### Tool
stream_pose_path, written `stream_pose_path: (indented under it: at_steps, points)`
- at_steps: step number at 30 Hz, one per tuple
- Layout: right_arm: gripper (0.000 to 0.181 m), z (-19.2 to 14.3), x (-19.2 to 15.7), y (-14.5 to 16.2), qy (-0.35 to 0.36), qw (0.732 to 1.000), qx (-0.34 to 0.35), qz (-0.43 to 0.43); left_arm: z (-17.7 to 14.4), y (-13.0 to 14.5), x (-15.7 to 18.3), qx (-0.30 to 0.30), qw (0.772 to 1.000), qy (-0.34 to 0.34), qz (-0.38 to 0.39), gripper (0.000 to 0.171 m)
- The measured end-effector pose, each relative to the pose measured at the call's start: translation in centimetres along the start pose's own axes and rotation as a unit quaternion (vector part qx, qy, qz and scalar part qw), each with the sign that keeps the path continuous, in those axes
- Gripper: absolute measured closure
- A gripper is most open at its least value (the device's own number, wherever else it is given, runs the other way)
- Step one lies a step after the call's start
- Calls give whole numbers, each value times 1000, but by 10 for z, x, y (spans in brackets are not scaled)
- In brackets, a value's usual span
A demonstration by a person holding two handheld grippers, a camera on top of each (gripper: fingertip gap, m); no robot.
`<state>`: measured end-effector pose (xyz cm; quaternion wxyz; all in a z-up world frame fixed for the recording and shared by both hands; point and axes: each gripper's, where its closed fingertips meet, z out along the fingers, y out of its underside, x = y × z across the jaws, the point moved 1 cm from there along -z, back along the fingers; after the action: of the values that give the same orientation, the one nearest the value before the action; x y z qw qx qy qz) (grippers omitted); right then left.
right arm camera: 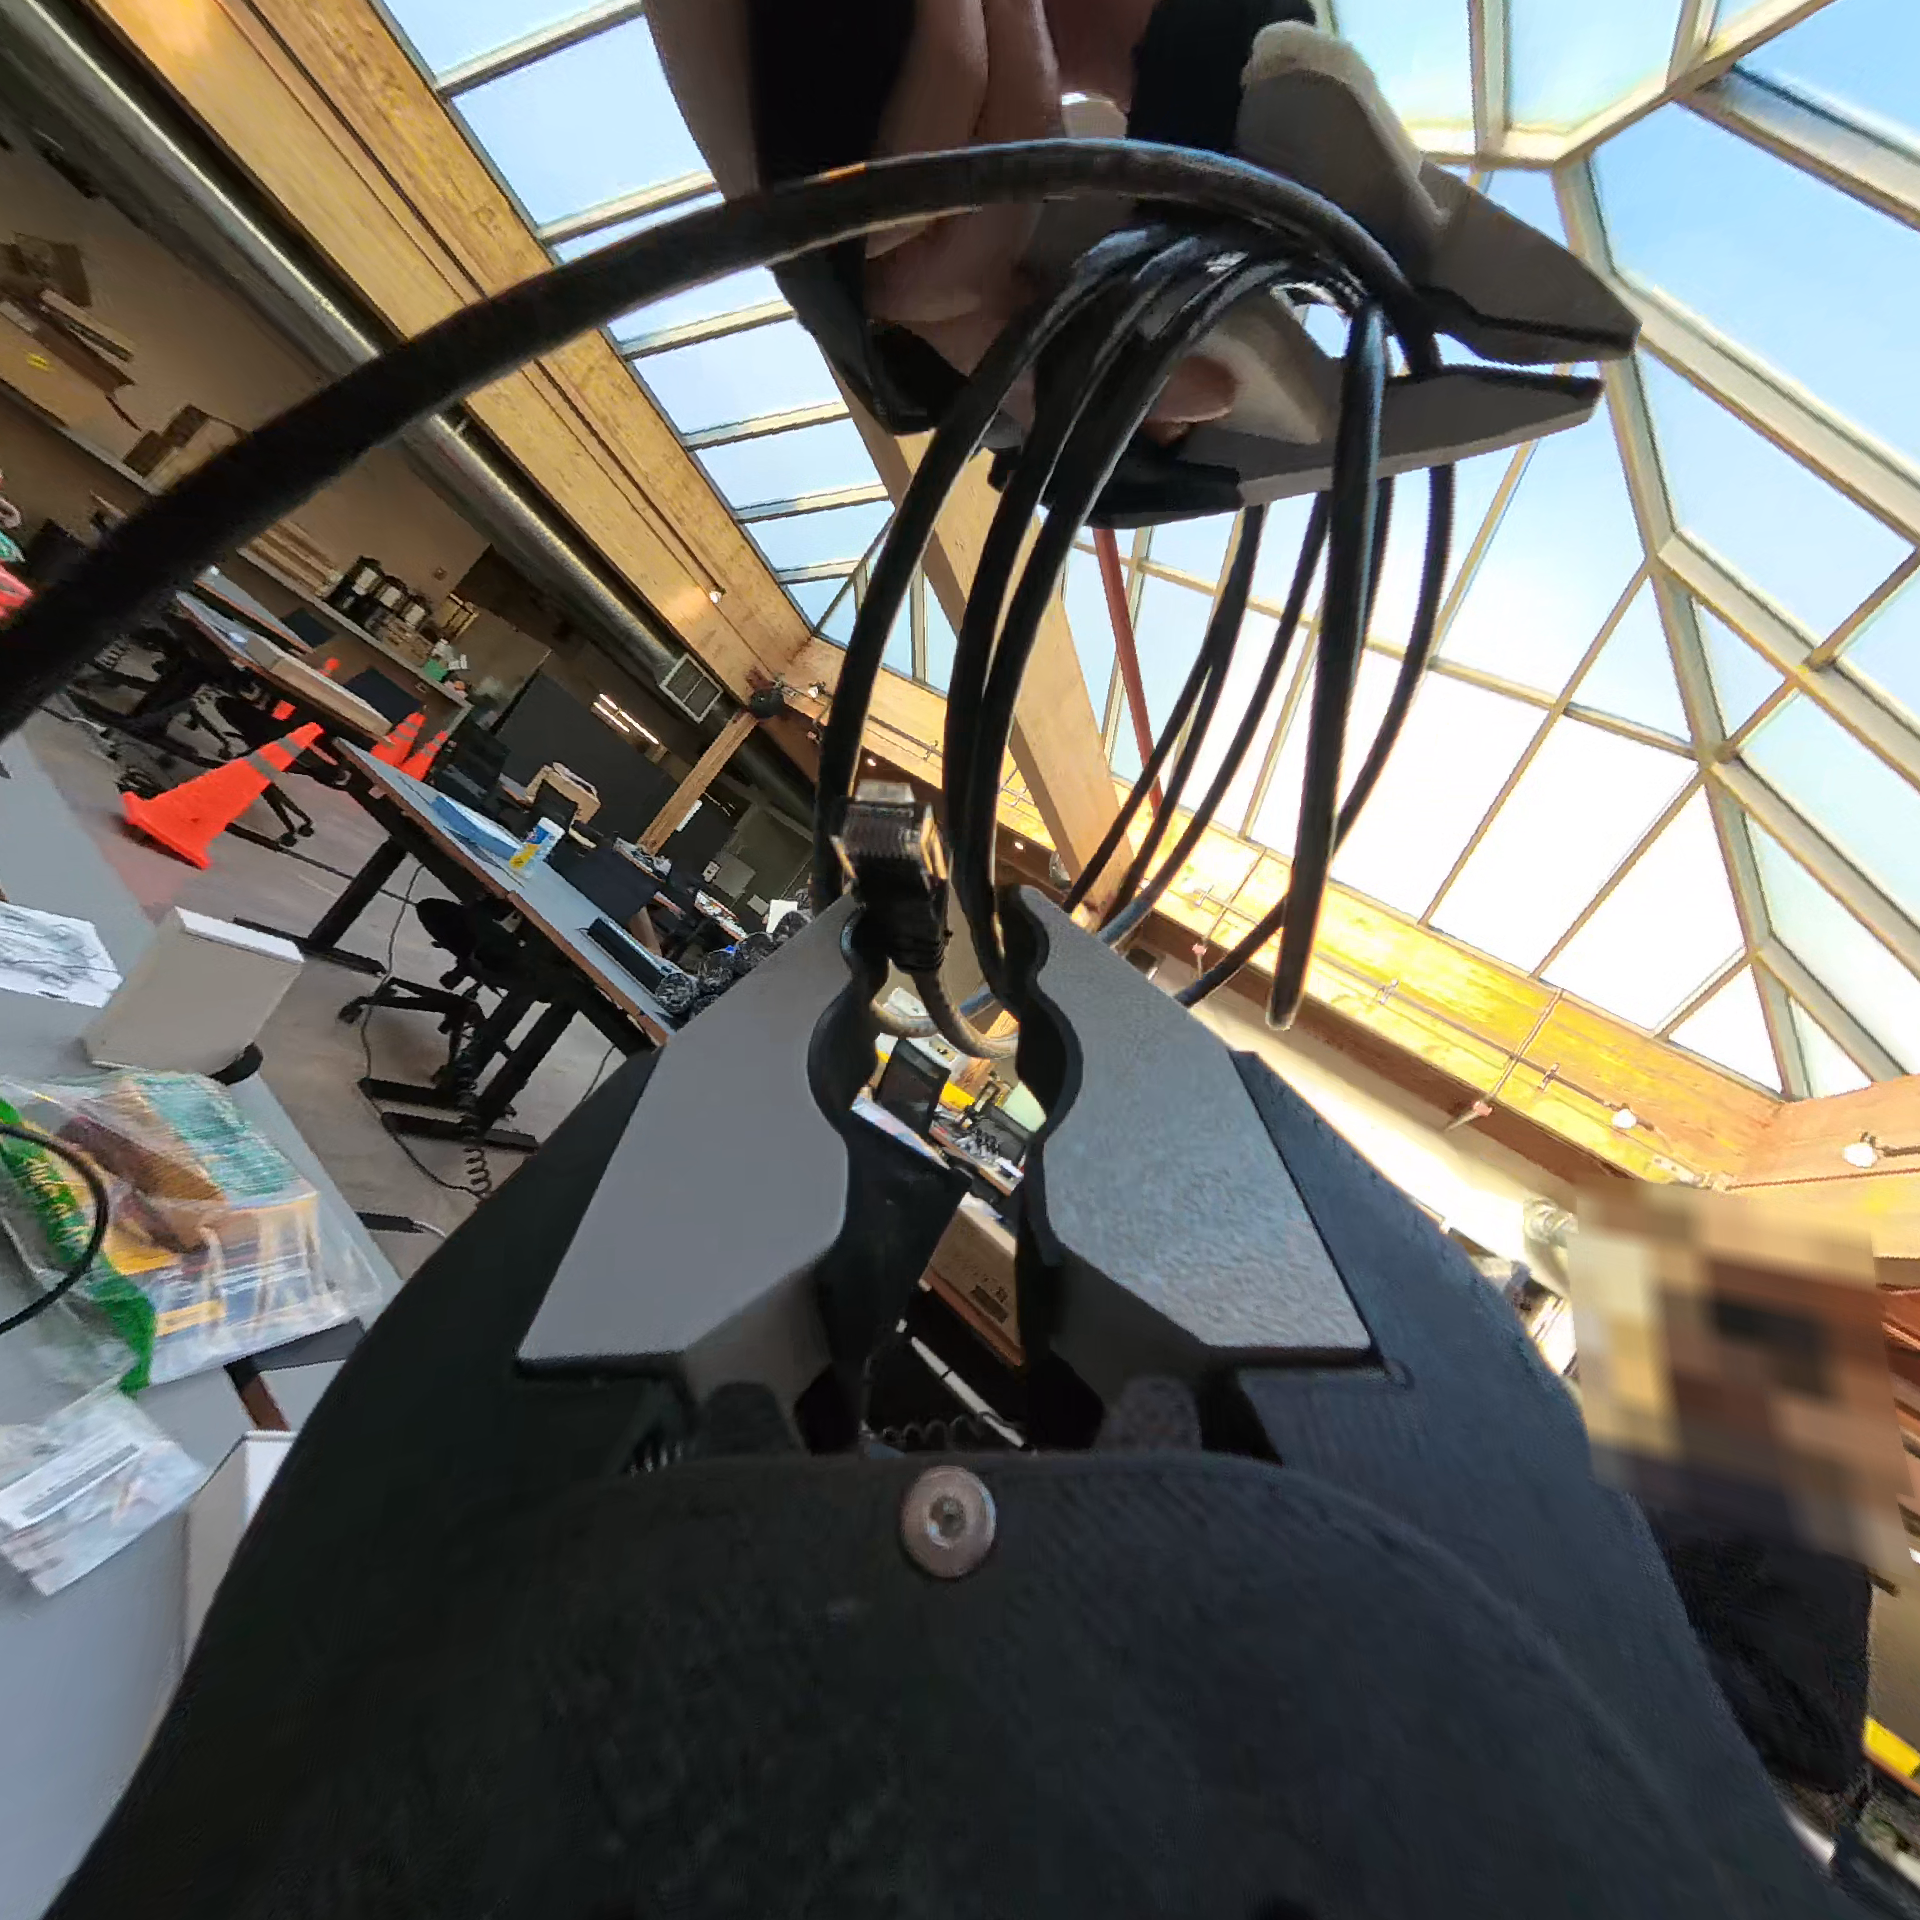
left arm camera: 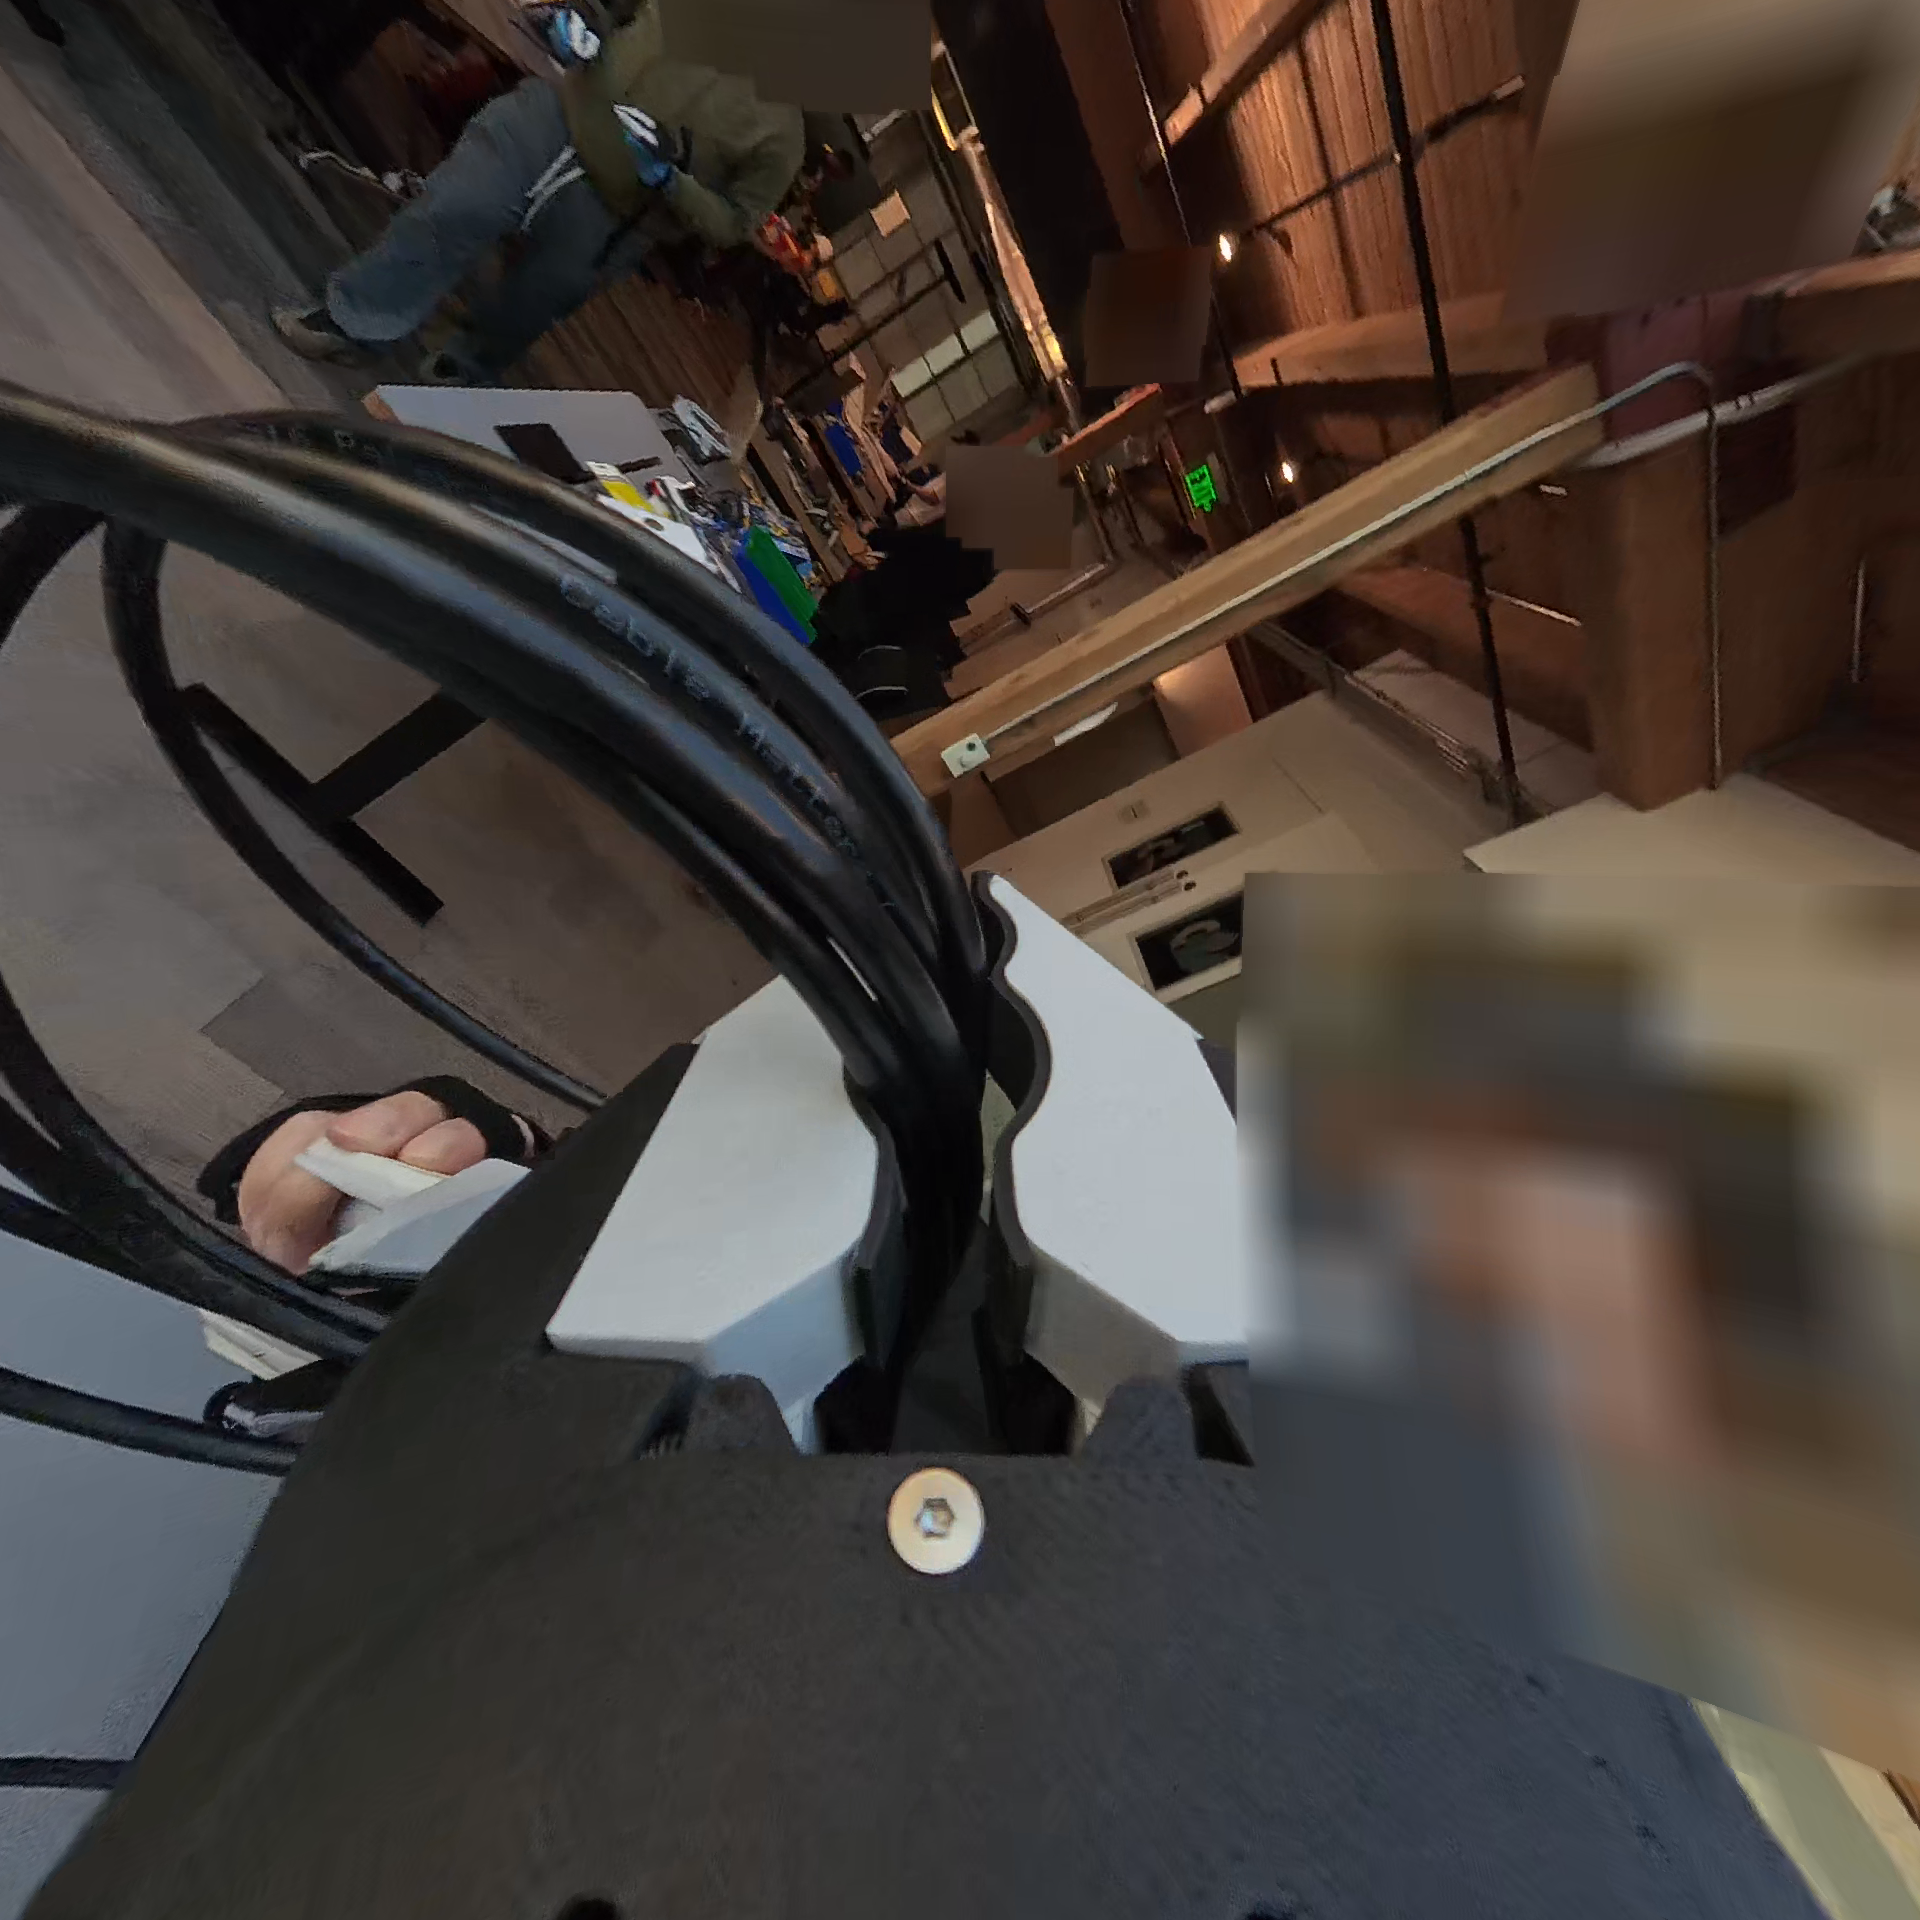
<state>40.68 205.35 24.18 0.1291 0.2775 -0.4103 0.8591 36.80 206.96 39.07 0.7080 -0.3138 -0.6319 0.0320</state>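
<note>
The left gripper (left arm camera: 971, 1049) has its fingers brought close together, and a bundle of black cable (left arm camera: 665, 665) loops passes between them, so it is clamped on the coiled cable. In the right wrist view the same left gripper (right arm camera: 1590, 364) shows above, against the glass roof (right arm camera: 1714, 727), with the cable (right arm camera: 1039, 582) loops hanging down from its fingers and a hand (right arm camera: 966, 156) holding its body.

The right gripper (right arm camera: 940, 935) has its fingers only a little apart, with a narrow gap between them. The cable's plug end (right arm camera: 888, 852) with its clear connector stands just at the fingertips, against the inner edge of the left-side finger, and some loops pass in front of the gap. I cannot tell if the fingers really press the plug or only touch it.

In the left wrist view, a hand (left arm camera: 343, 1174) in a black fingerless glove shows at the lower left, gripping a white part.

A clear plastic bag (right arm camera: 187, 1226) lies on the grey table (right arm camera: 94, 1683) at the left, with flat coloured packages inside. A smaller clear packet (right arm camera: 83, 1475) lies near it. Orange cones (right arm camera: 218, 795) stand on the floor farther away.
</note>
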Motion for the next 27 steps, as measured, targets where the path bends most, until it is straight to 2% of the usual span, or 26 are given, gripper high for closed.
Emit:
stream_pose_path:
  at_steps: [2, 4, 9, 12, 16, 19, 23, 27]
  points:
    - [157, -15, -5, 16, 30, 999, -15, 20, 0, 4, -31, 12, 999, -18, -25, 167]
    - [132, -38, -6, 31, 75, 997, -26, 19, -1, 13, -63, 20, 998, -20, -61, 167]
    - [109, -100, -24, 69, 67, 993, -101, -5, 0, 50, -135, 33, 984, 21, -176, 168]
    - [104, -131, -21, 74, 68, 989, -126, -30, 0, 65, -161, 59, 969, 62, -231, 168]
    - [95, -140, -36, 69, -22, 993, -115, -21, 6, 84, -168, 58, 955, 110, -271, 168]
    - [96, -140, -45, 65, -105, 989, -104, 9, 13, 93, -165, 32, 955, 110, -275, 168]
    - [96, -139, -66, 57, -233, 964, -83, 93, 22, 102, -158, -6, 958, 87, -273, 167]
    - [96, -135, -84, 53, -307, 934, -79, 164, 31, 110, -158, -34, 957, 63, -280, 168]
